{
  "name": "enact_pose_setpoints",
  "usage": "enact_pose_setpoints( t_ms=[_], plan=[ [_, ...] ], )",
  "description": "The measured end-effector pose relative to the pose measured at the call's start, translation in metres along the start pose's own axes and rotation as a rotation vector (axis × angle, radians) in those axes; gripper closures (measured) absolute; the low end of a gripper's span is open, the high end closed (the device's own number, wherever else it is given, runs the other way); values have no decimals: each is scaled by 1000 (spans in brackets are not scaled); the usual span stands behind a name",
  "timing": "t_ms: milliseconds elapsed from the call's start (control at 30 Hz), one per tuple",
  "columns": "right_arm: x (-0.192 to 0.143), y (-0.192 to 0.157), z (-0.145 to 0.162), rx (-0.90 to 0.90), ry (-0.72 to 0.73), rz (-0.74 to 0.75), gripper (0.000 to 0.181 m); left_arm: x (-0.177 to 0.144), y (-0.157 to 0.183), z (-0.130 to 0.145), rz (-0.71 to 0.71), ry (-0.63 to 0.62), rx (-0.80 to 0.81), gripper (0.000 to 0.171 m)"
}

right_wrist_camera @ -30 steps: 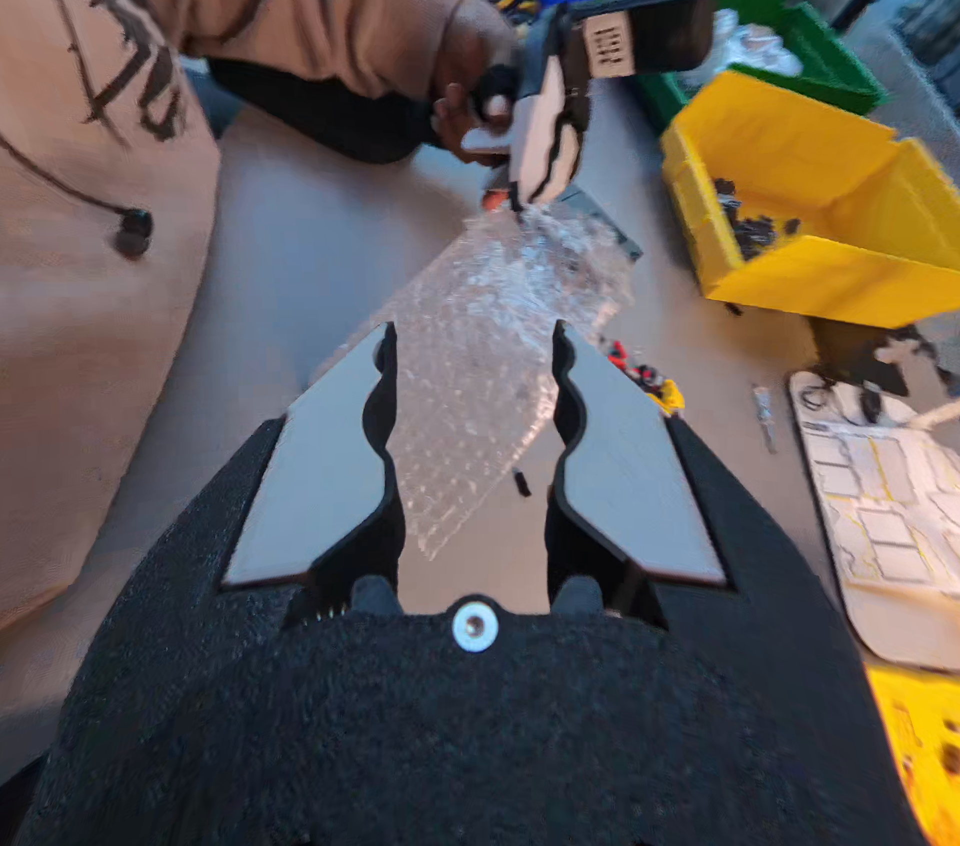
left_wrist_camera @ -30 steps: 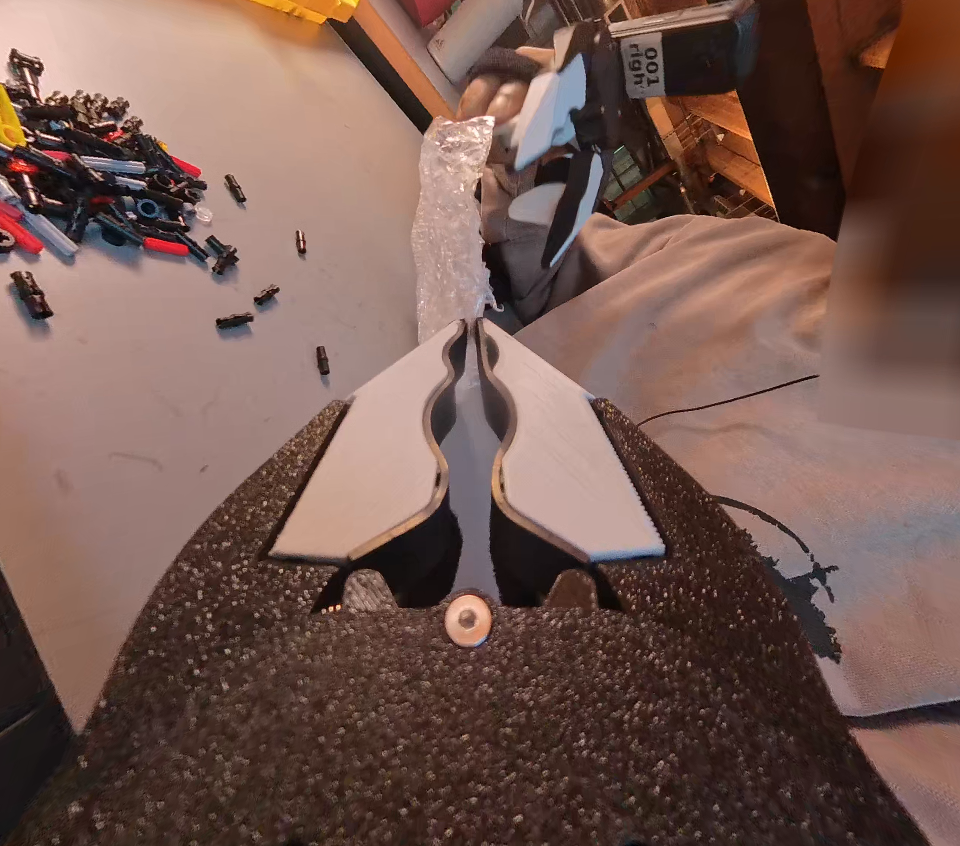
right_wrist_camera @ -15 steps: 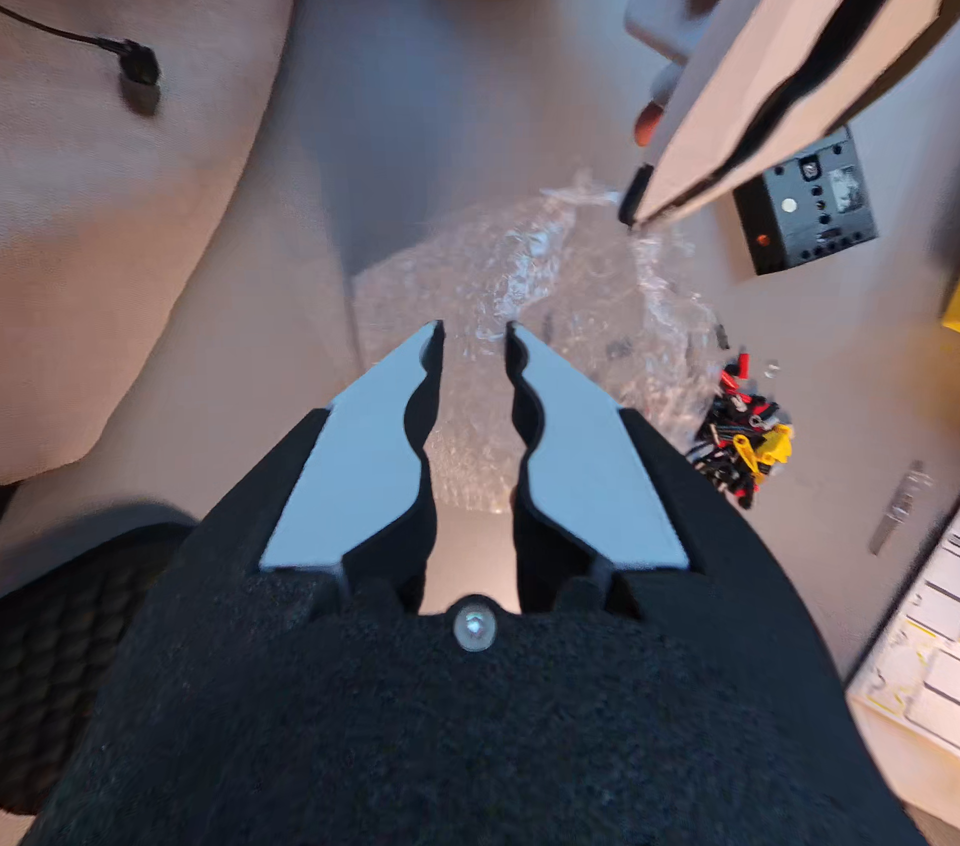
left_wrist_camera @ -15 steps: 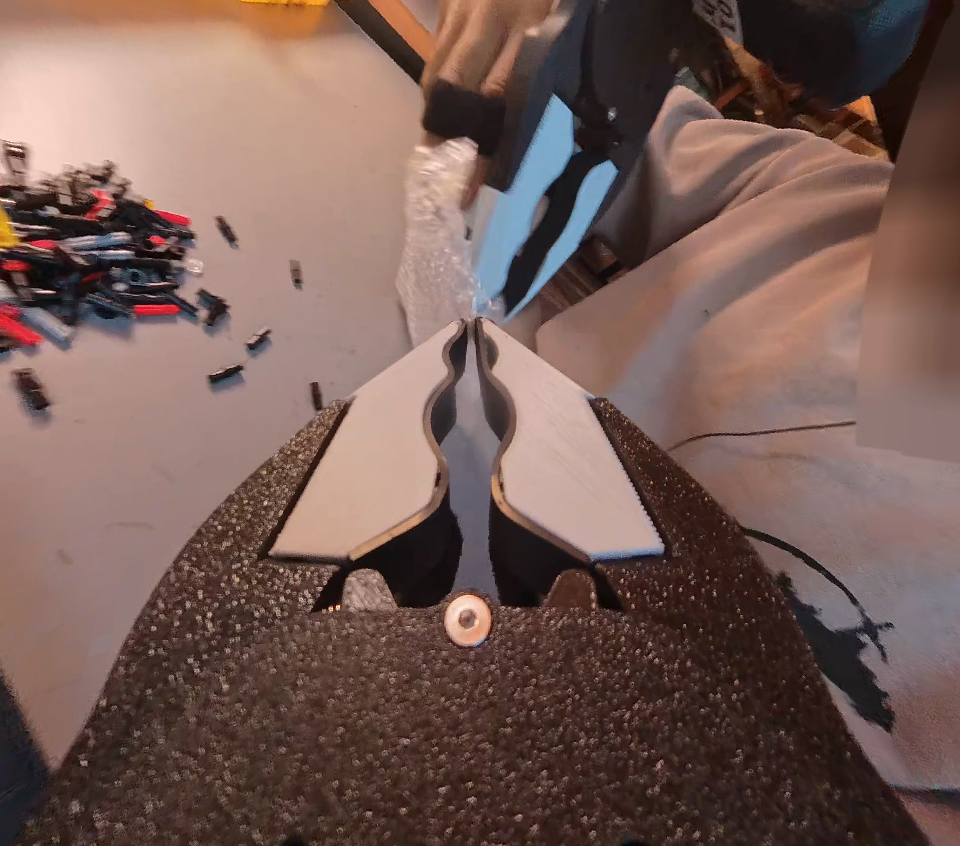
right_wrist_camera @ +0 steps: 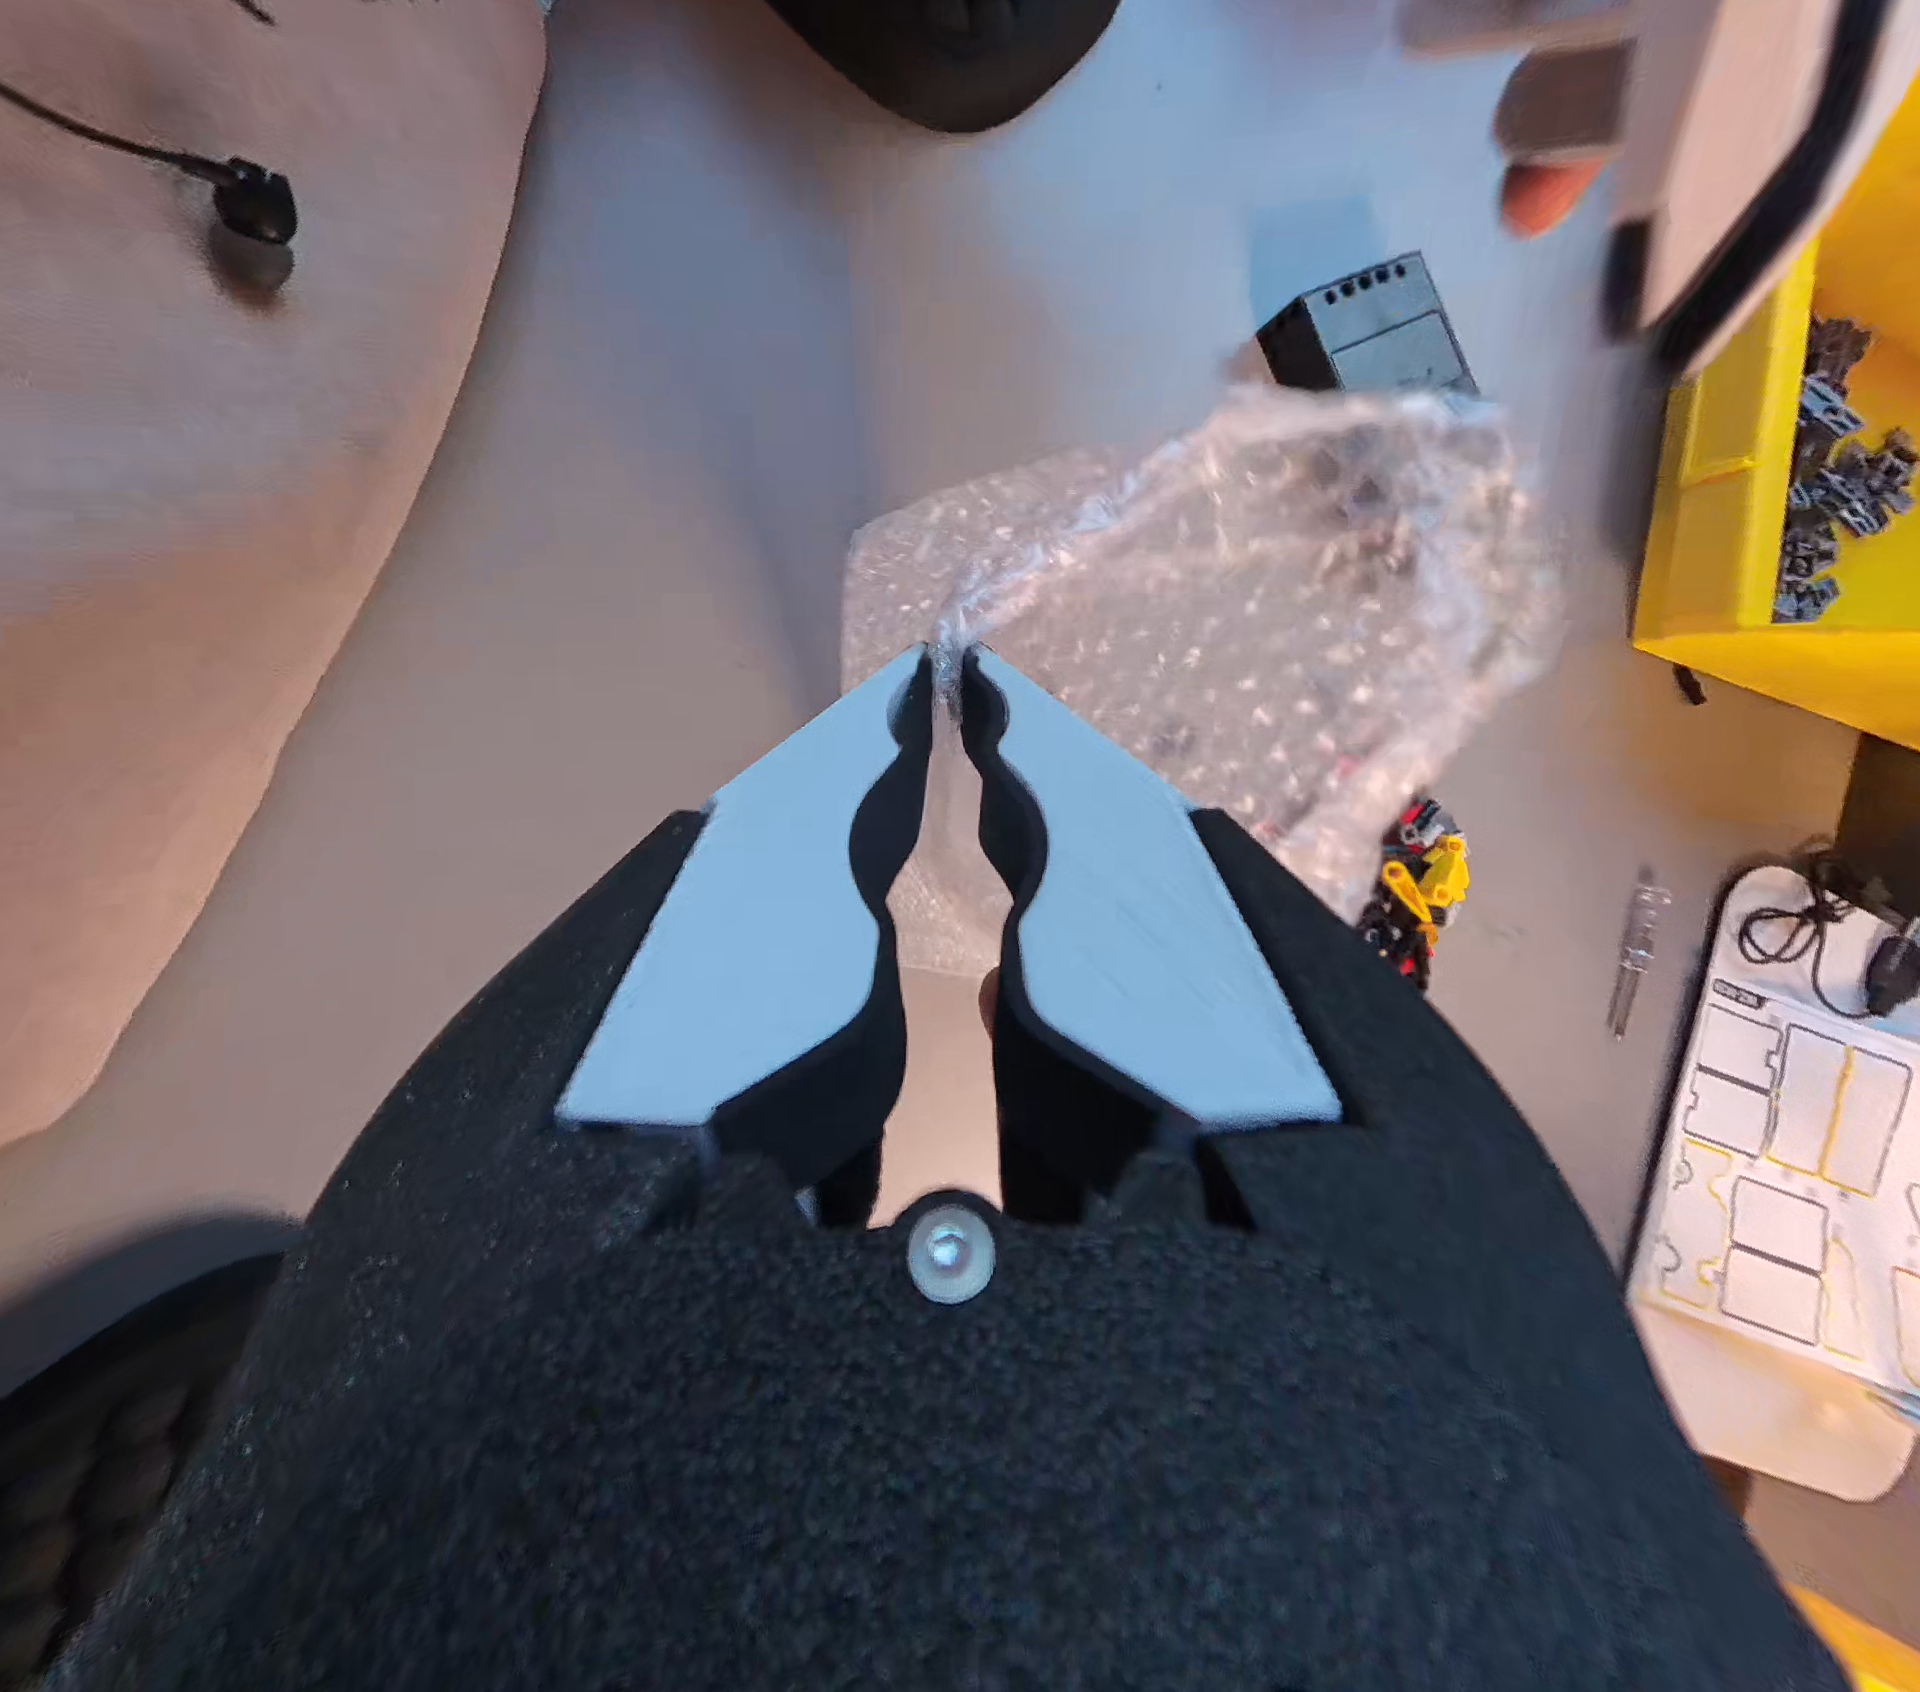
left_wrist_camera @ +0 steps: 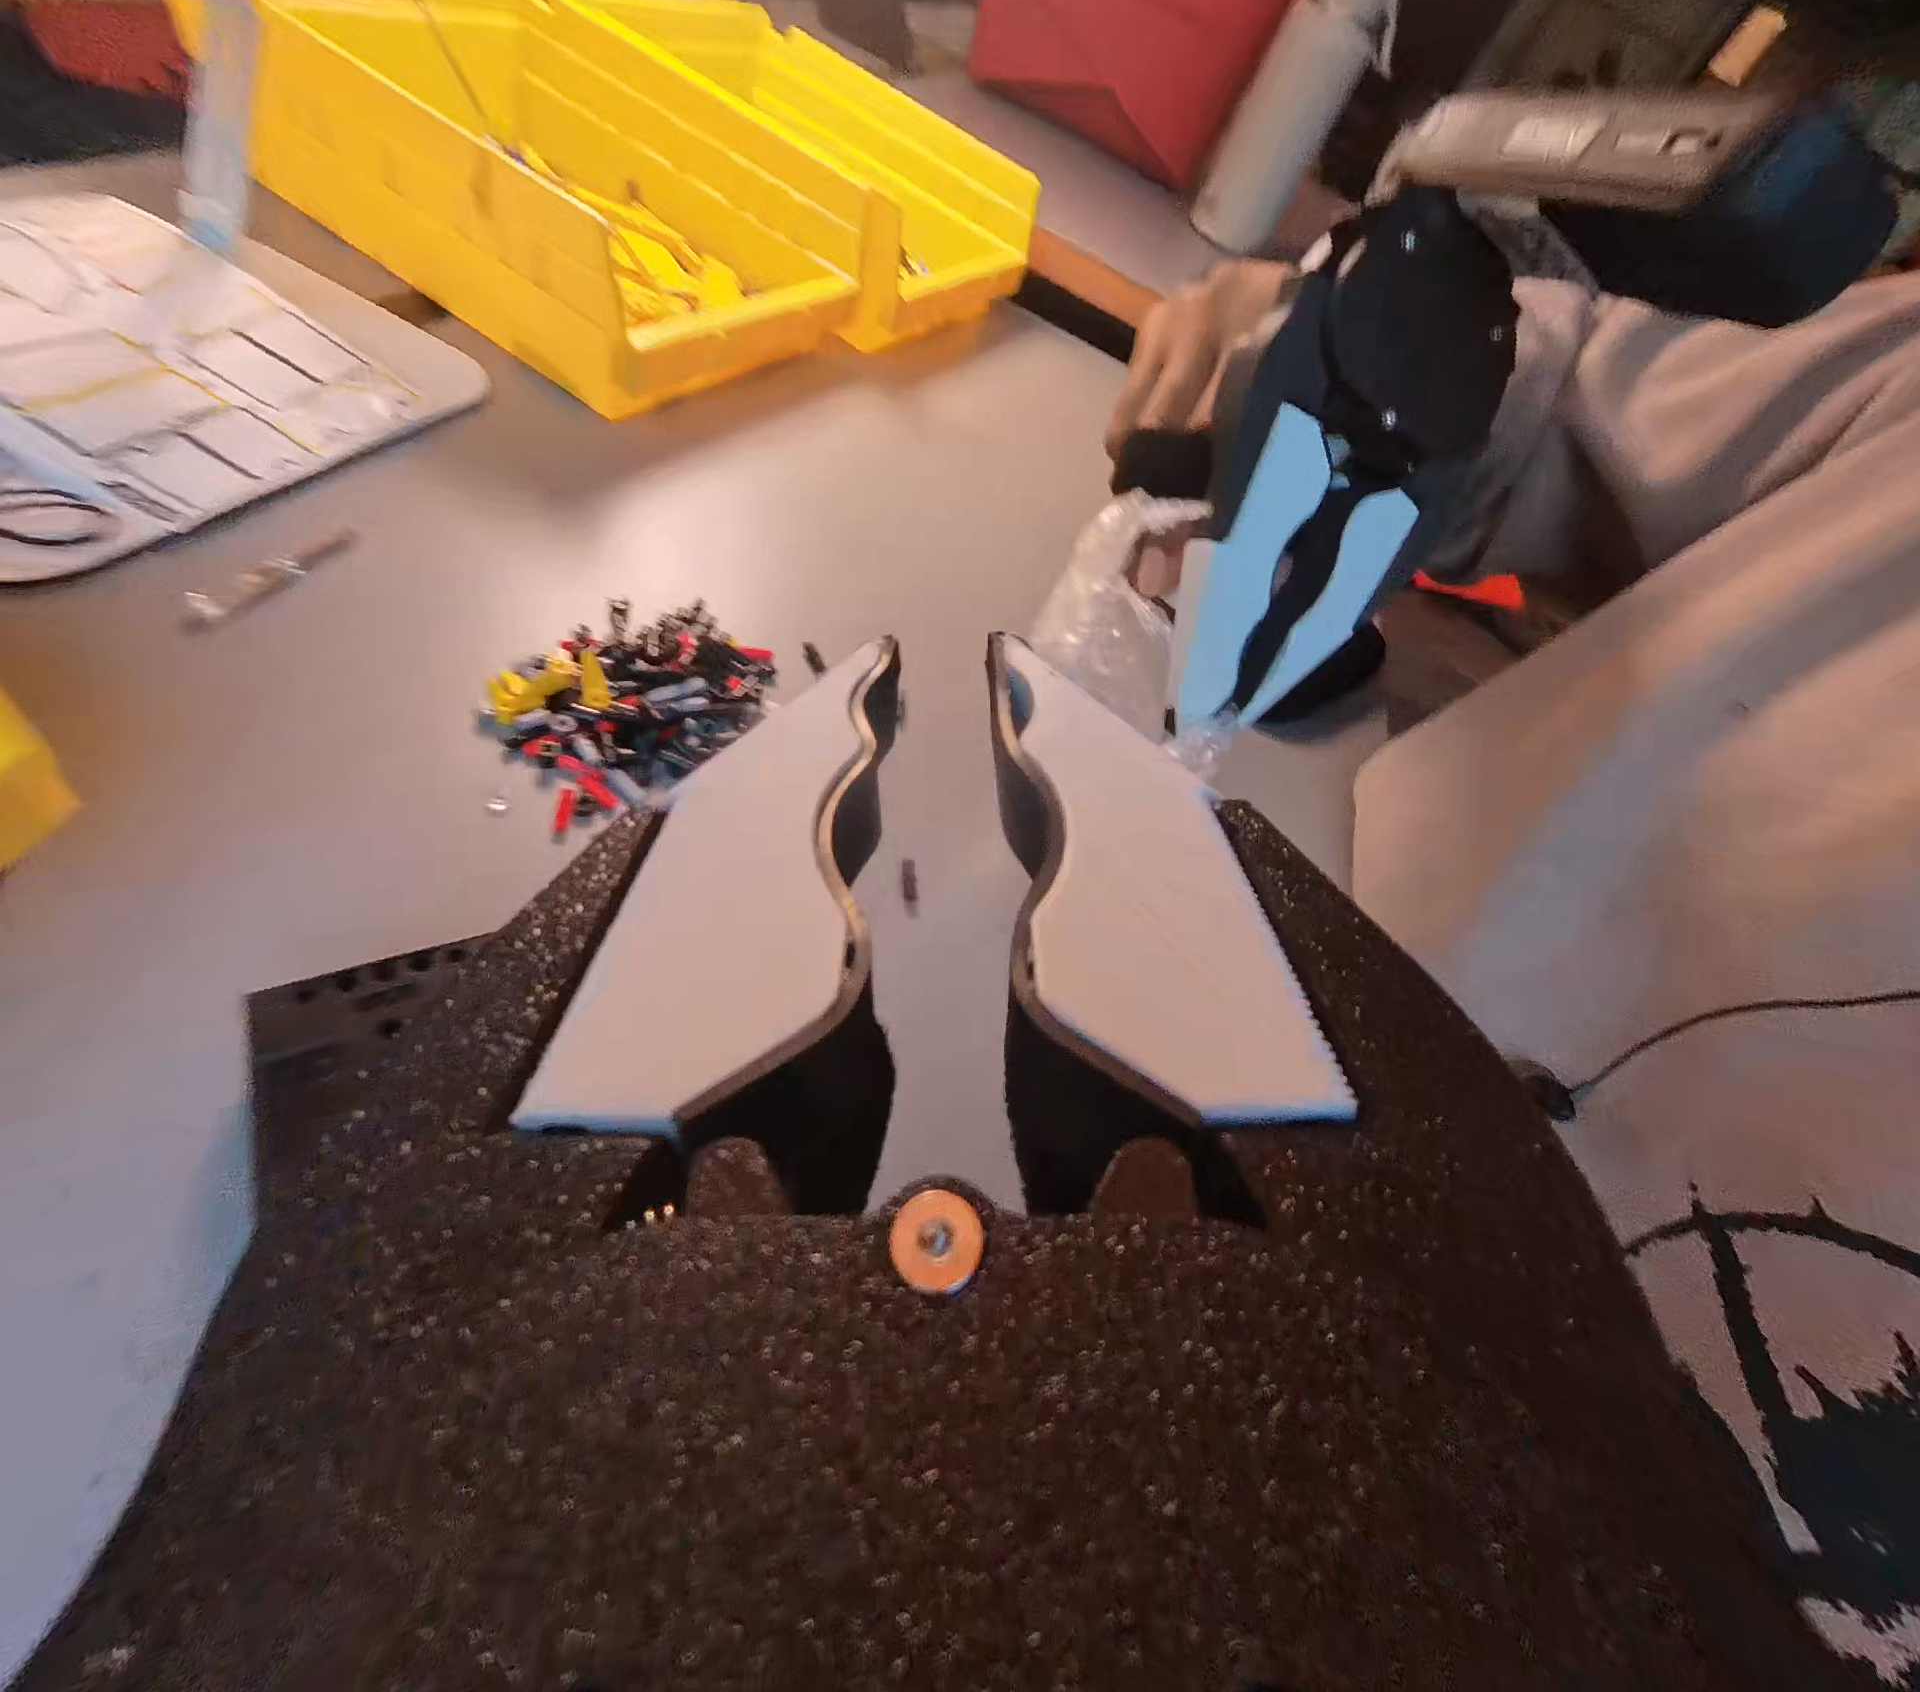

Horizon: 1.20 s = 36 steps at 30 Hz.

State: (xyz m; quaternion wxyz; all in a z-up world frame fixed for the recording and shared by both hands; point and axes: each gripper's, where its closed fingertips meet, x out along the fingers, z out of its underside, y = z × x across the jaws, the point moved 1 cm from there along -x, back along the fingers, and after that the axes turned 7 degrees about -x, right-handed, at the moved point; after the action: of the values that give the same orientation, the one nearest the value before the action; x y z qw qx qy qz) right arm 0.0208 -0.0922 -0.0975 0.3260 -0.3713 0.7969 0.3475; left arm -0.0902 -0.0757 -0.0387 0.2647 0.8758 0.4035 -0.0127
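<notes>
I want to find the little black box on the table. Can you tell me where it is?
Start at the yellow bin on the grey table. Just left of it lies crinkly clear bubble wrap. The black box sits right behind it, the only dark, square, solid thing there.

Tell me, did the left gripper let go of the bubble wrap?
Yes. The left gripper now stands open over bare table beside the parts pile; the bubble wrap hangs from the right gripper.

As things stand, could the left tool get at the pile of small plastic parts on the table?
Probably yes. The left tool is open and holds nothing, and the pile of small parts lies just ahead to its left on bare table. The right tool, shut on the bubble wrap, is off to the other side.
</notes>
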Motion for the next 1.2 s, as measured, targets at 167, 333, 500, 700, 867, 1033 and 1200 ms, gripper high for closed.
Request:
enact_pose_setpoints(
  t_ms=[167, 333, 500, 700, 867, 1033, 1200],
  plan=[
    [-5, -3, 8, 82, 53, 32, 179, -54, -82, 15, -497, -64, 67, 124],
    [-6, -3, 5, 81, 82, 47, 179, -38, -133, 102, -662, -456, 8, 77],
    [-6, -5, 9, 82, 72, 64, 178, -29, -137, 117, -638, -541, 60, 106],
    [-9, -5, 15, 124, 110, 67, 178, -27, -111, 97, -631, -468, 311, 107],
    [-3, -1, 14, 134, 119, 54, 178, -30, -77, 73, -639, -401, 533, 171],
    [4, 6, 13, 166, 122, 47, 177, -31, -59, 81, -589, -463, 549, 171],
    [4, 6, 13, 170, 107, 58, 177, -32, -80, 94, -561, -432, 356, 157]
  ],
)
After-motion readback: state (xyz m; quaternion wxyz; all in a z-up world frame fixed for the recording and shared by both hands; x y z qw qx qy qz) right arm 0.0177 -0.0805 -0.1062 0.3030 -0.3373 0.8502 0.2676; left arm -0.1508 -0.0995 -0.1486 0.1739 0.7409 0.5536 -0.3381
